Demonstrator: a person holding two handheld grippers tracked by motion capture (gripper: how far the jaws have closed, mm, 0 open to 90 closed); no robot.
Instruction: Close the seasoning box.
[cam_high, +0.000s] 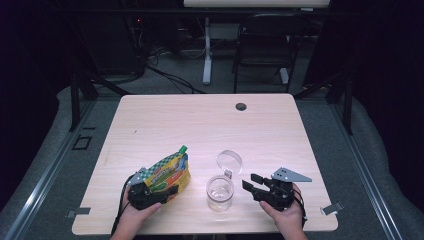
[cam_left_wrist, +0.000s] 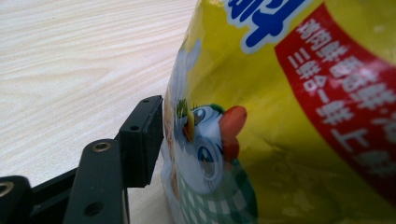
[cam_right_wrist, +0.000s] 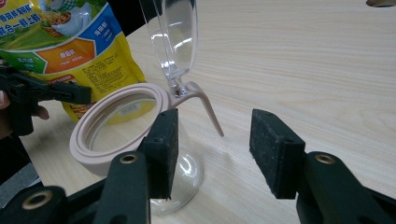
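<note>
Yellow printed foil snack bag (cam_high: 167, 172) was pinched upright by left tongs (cam_high: 159, 192), likely for pouring; clear plastic jar (cam_high: 220, 192), lid flipped back, stood mid-surface beside spread, empty right tongs (cam_high: 251, 182).

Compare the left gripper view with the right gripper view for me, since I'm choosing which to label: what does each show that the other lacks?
The left gripper view alone gives the close-up of the cartoon chicken printed on the yellow bag, with one black jaw pad against the bag's edge. The right gripper view alone gives the clear jar with its pink rim, its flip lid standing open, and the right gripper with jaws apart and nothing between them. Both share the bag and the wooden table.
</note>
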